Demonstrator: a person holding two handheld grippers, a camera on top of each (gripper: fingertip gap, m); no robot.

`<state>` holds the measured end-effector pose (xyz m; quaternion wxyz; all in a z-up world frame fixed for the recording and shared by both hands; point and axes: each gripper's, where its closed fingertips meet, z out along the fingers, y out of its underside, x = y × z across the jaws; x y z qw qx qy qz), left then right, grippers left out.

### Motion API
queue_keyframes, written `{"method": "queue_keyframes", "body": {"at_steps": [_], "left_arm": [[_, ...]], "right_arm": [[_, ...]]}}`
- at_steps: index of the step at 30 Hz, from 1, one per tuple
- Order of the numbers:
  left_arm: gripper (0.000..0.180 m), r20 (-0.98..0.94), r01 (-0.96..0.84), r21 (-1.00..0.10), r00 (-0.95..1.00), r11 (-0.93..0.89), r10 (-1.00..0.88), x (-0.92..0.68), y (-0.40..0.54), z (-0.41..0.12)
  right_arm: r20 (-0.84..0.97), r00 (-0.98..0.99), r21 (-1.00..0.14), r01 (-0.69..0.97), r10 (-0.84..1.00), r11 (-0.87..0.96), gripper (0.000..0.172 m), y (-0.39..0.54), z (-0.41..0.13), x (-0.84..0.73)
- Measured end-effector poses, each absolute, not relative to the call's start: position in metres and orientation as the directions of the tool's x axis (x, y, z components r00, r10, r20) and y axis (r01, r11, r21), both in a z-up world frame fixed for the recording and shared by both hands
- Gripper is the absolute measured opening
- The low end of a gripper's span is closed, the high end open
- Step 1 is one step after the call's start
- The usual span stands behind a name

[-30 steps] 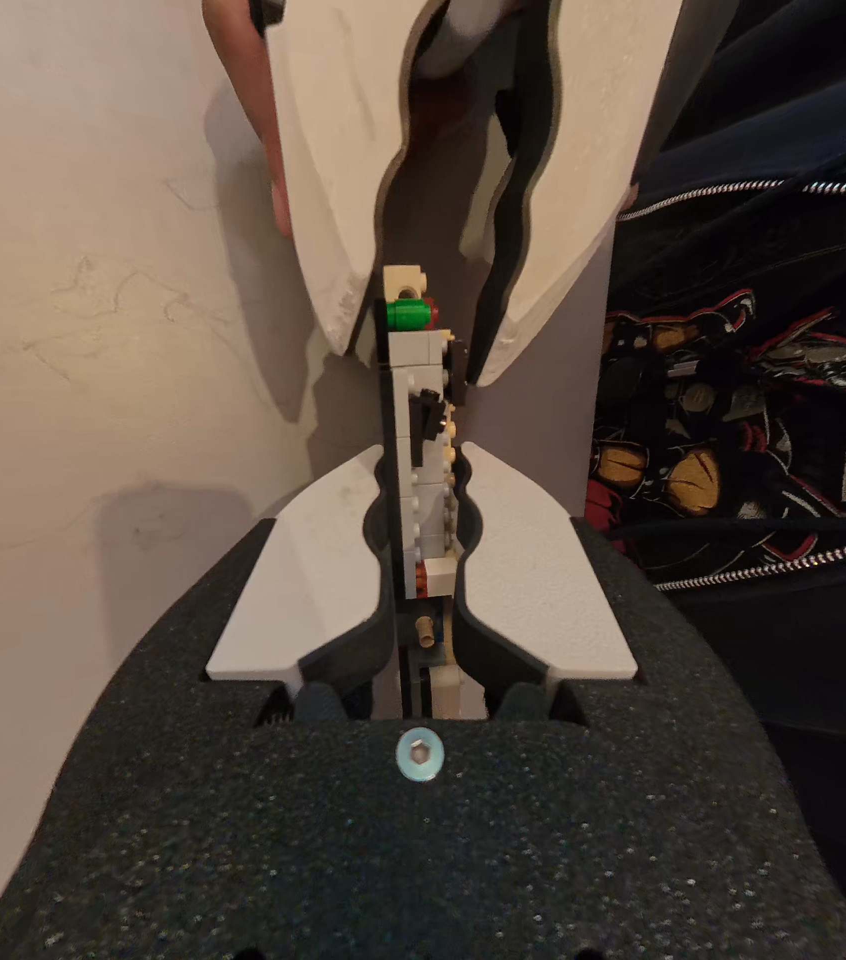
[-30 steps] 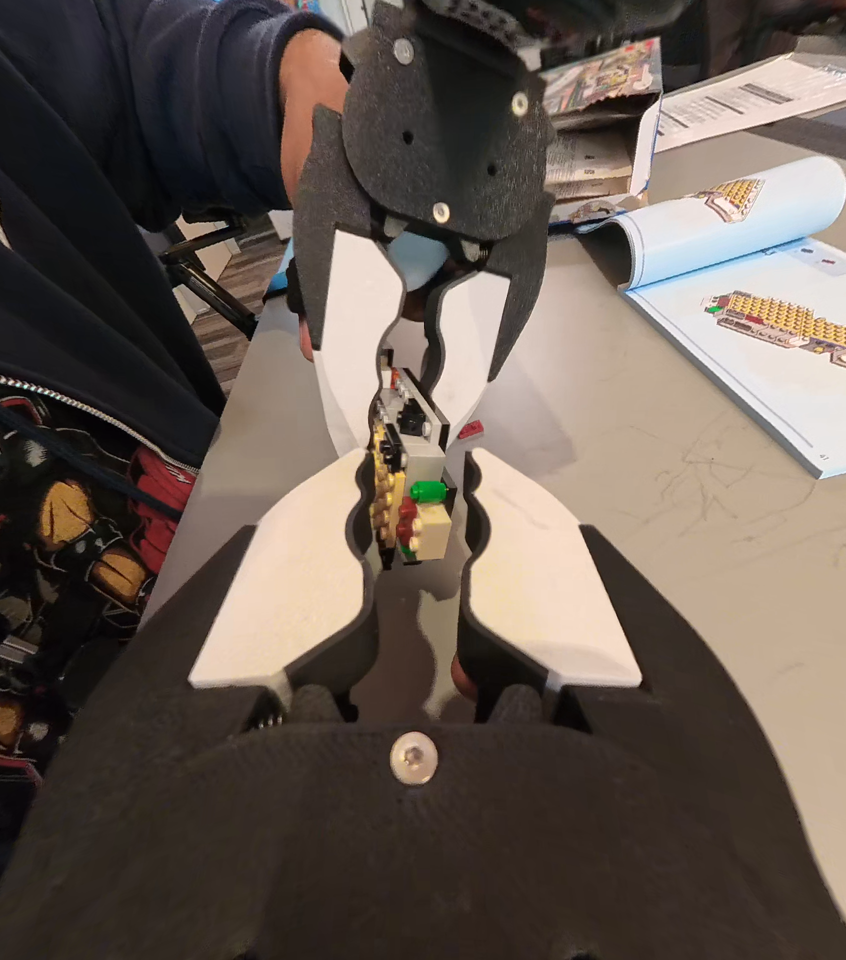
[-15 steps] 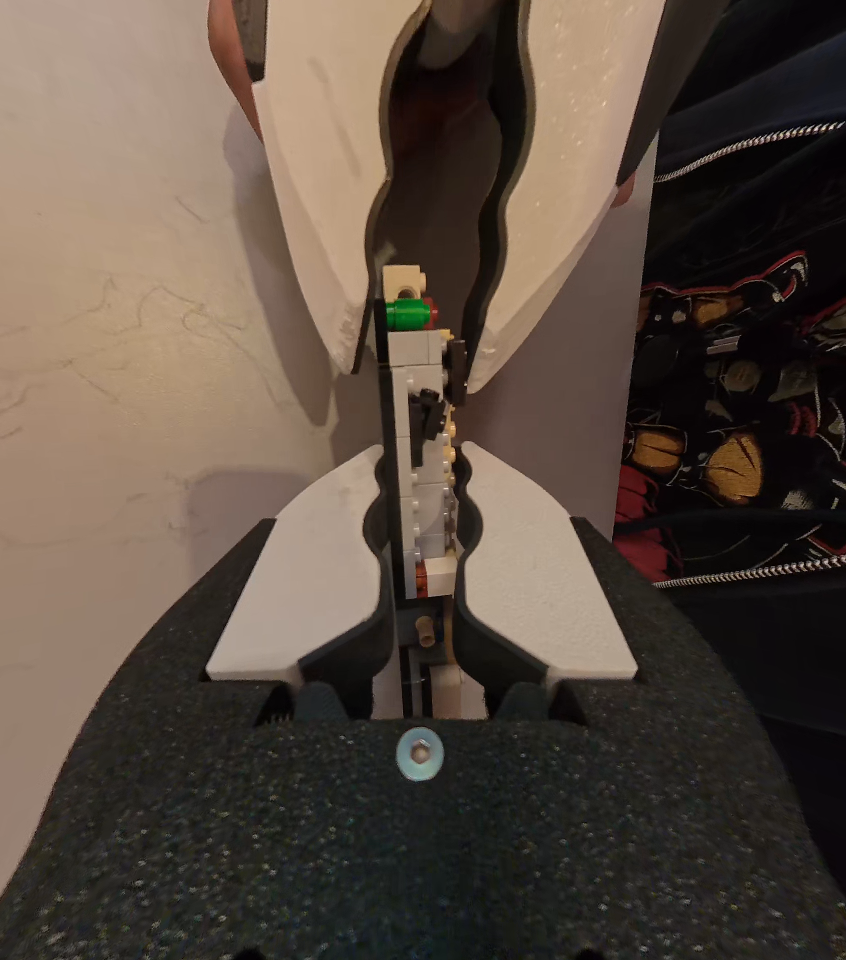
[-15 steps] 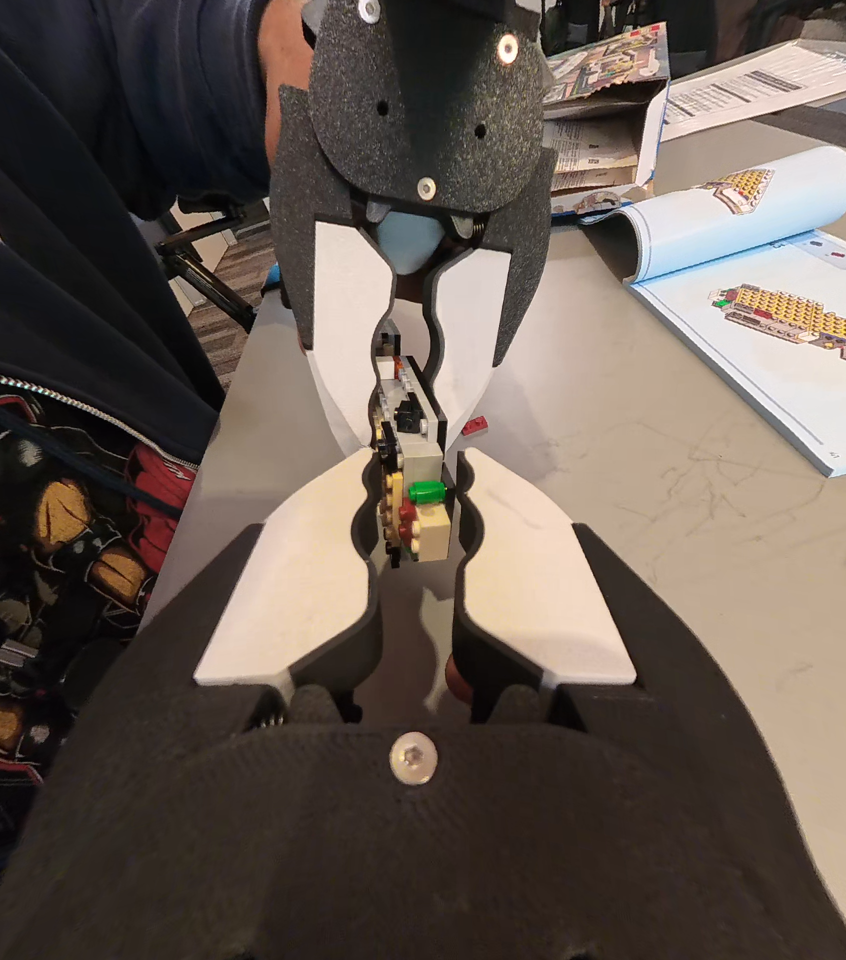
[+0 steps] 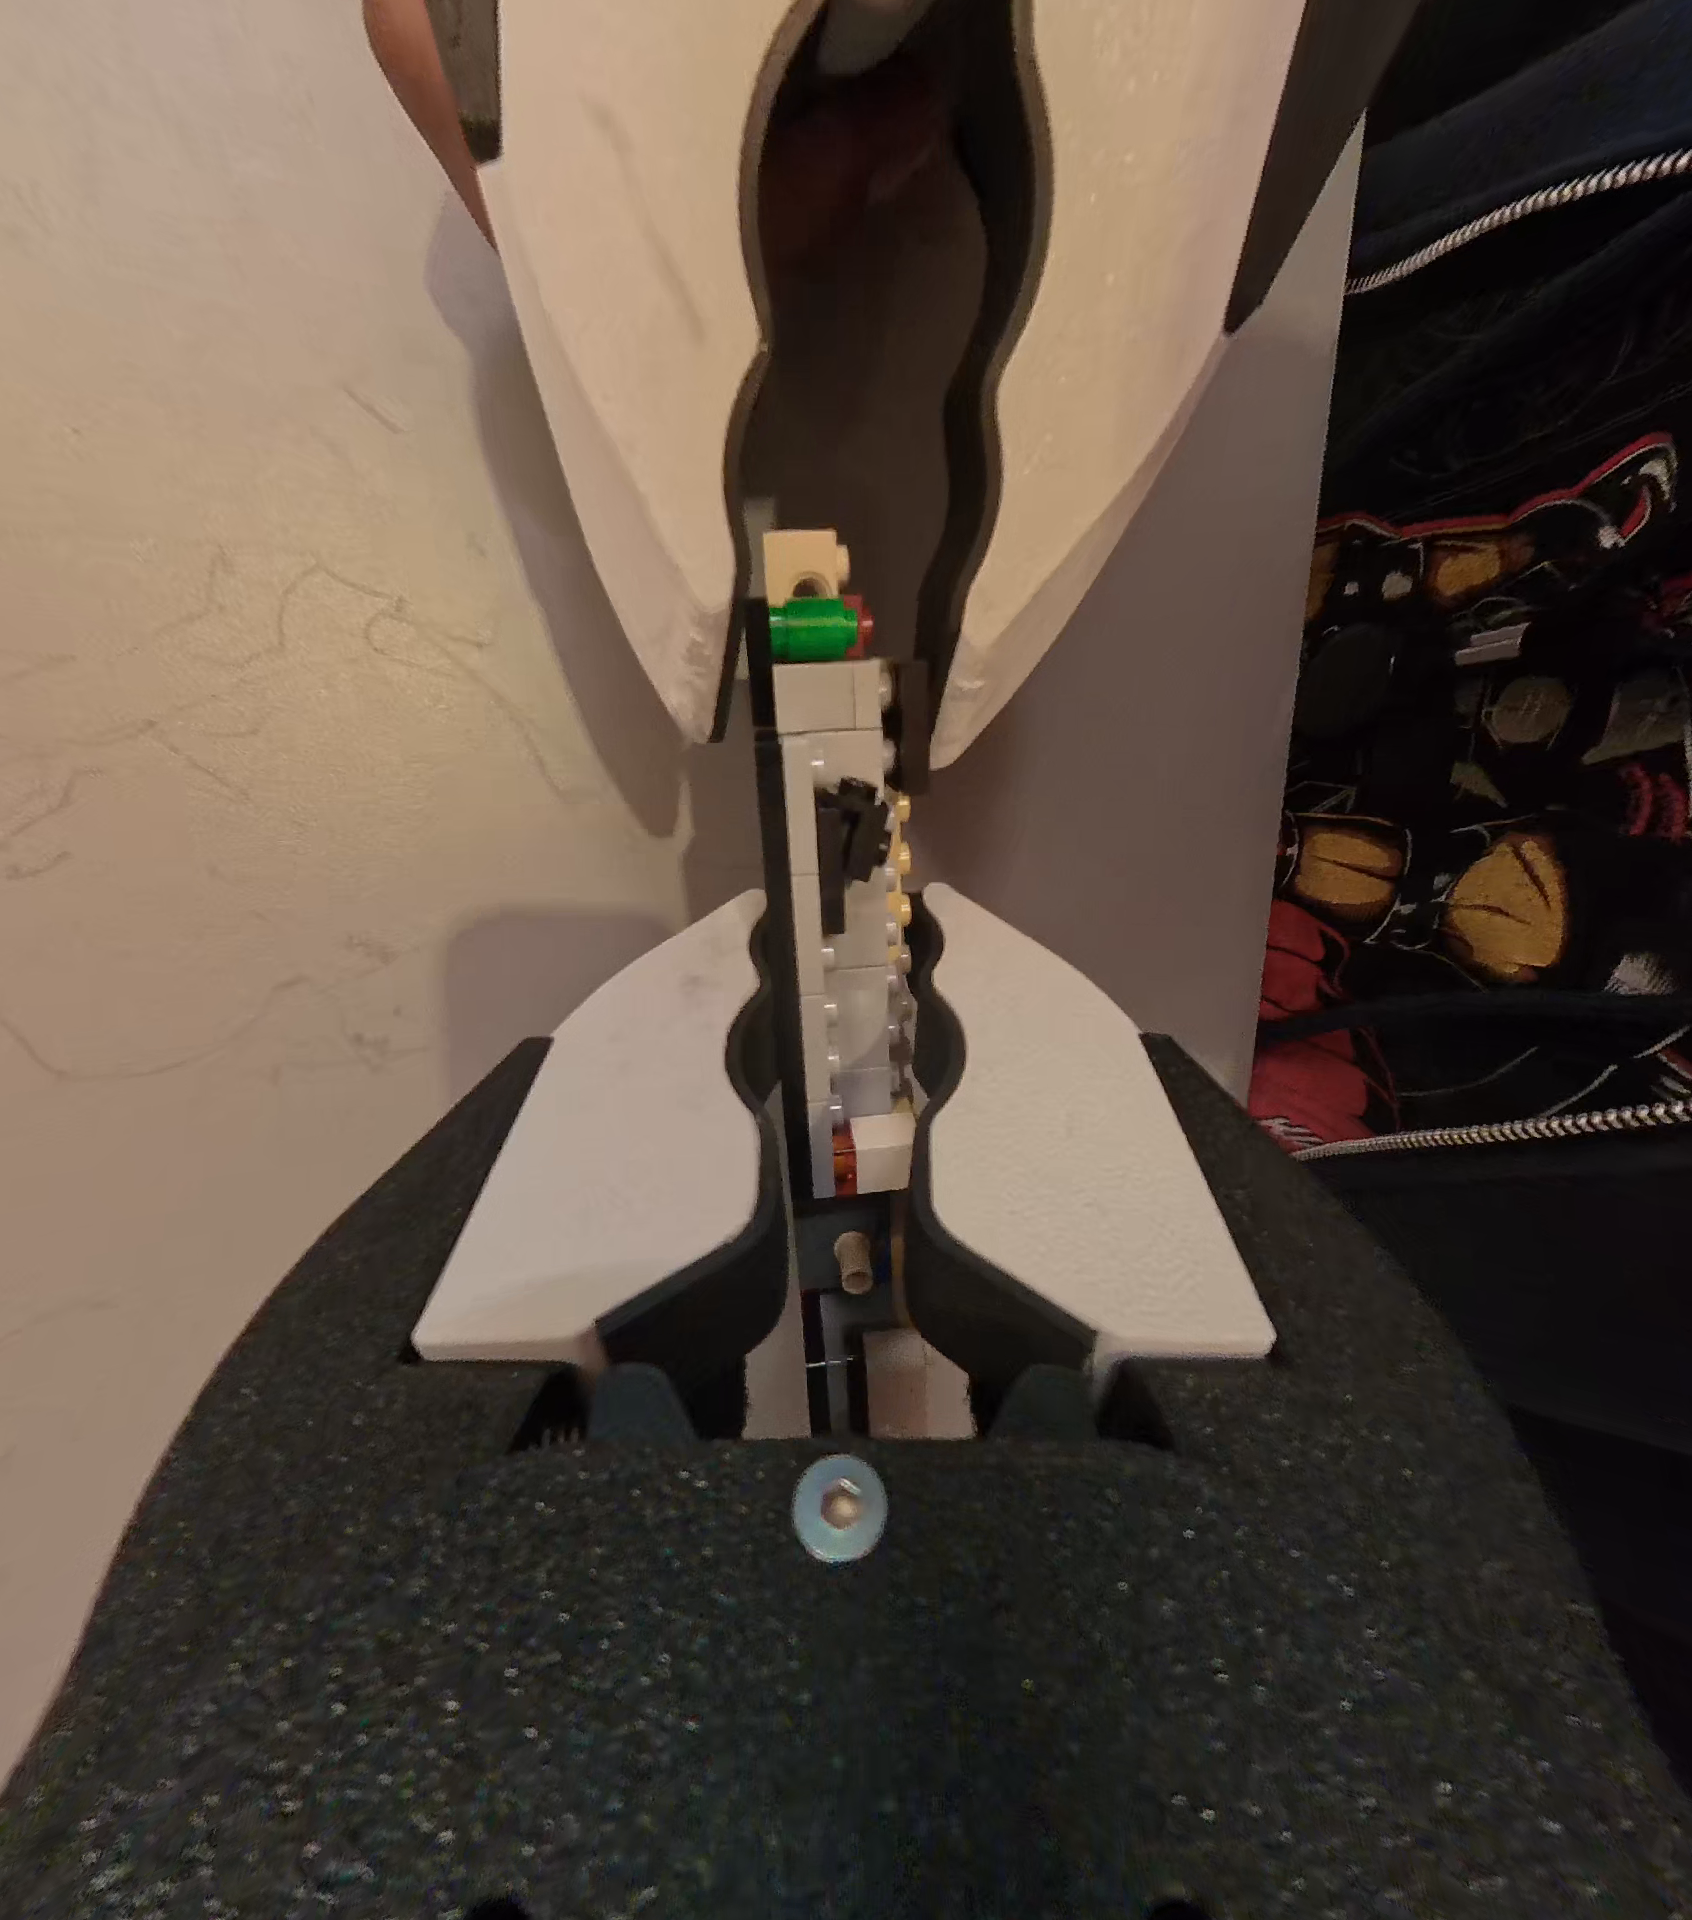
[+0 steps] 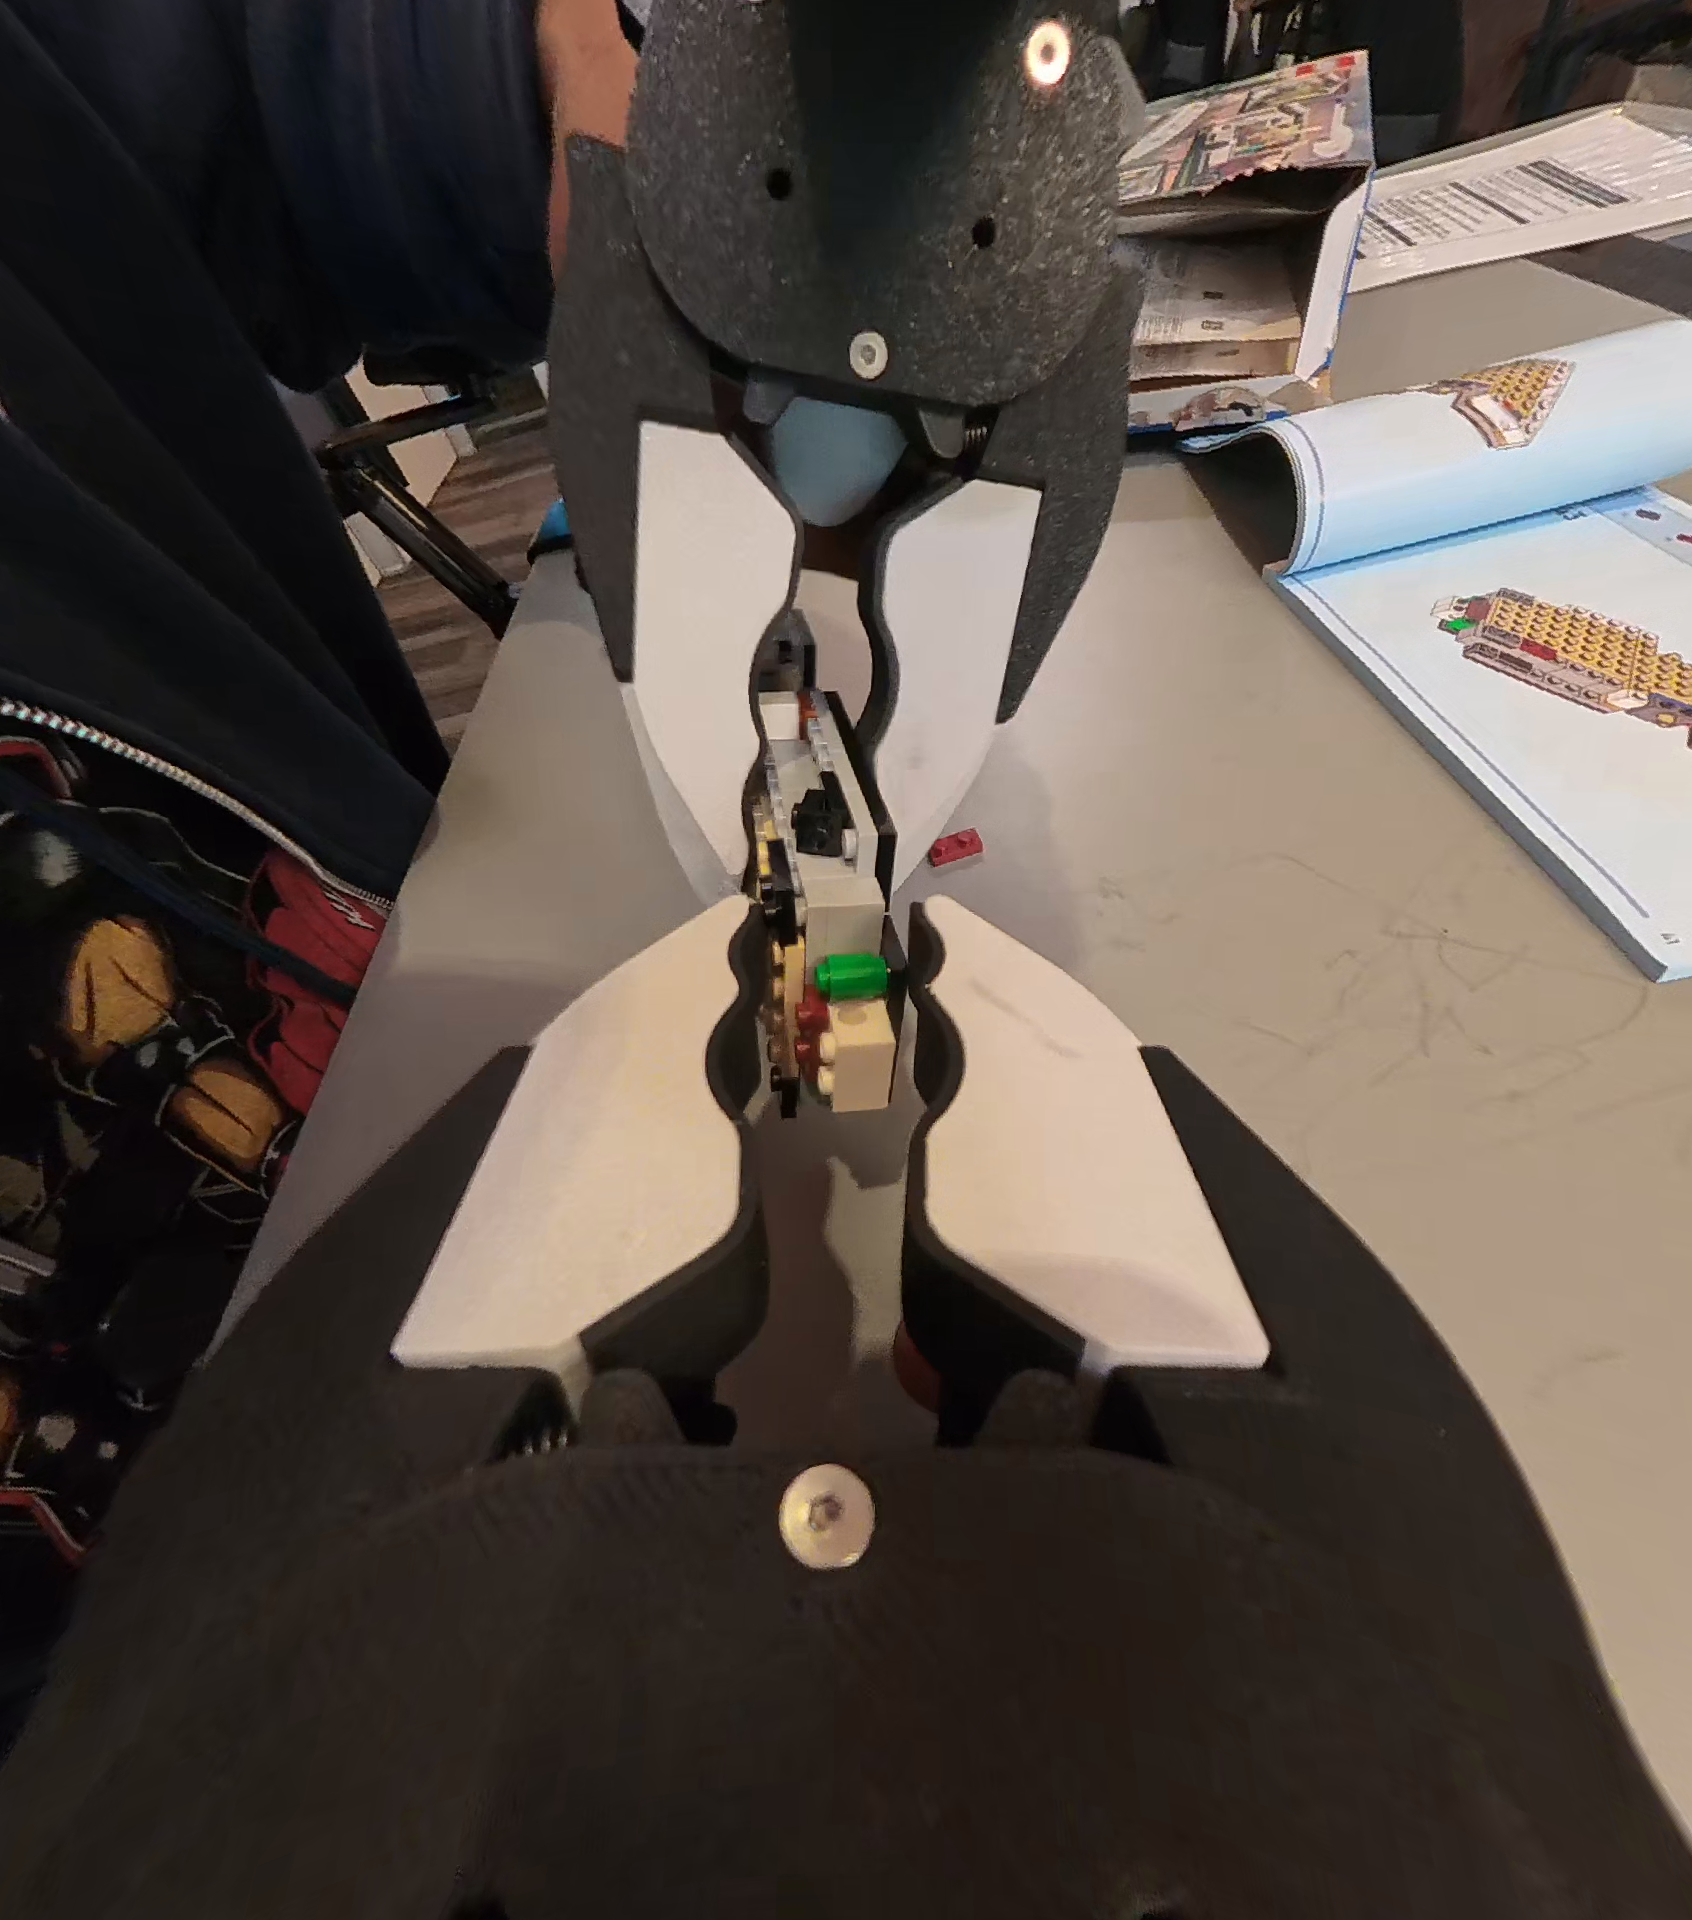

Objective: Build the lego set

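**Left wrist view.** Your left gripper is clenched on a narrow brick-built assembly, grey w/ a black backing plate, tan studs along one edge and a green round piece near the far end. Both pads press its flanks; the model runs lengthwise out of the jaws toward the opposing right gripper, whose white fingertips bracket the far end. Beyond lie the pale tabletop and a dark zip jacket. Risk: you hold only the near portion, so any twist between the two tools could lever the stacked plates apart at a seam.

**Right wrist view.** Your right gripper is closing around the green/tan end of the same assembly; the right pad looks in contact, the left-side contact is unclear, so a firm grip can't be confirmed. The left gripper holds the other end, above the grey table. A loose dark-red plate lies on the table just beside the tips; an open instruction booklet and an opened box sit farther off. Risks: squeezing on protruding small parts (green piece, dark-red studs) may pop them off; misaligned pads may skew the model; a dropped piece could fall off the nearby table edge.
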<state>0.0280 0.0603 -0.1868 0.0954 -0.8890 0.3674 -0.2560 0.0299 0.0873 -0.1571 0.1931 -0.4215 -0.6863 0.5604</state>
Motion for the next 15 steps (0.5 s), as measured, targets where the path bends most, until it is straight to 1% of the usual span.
{"method": "queue_keyframes", "body": {"at_steps": [4, 15], "left_arm": [[0.022, 0.363, -0.627, -0.348, 0.595, -0.697, -0.717, 0.0273, 0.0596, -0.1876], [0.022, 0.351, -0.638, -0.344, 0.593, -0.689, -0.724, 0.0272, 0.0585, -0.1874]], "right_arm": [[-0.166, -0.578, -0.936, 0.347, 0.799, 0.057, 0.025, 0.0861, -0.1578, 0.0306], [-0.157, -0.587, -0.936, 0.346, 0.794, 0.07, 0.024, 0.0846, -0.1576, 0.0309]]}}
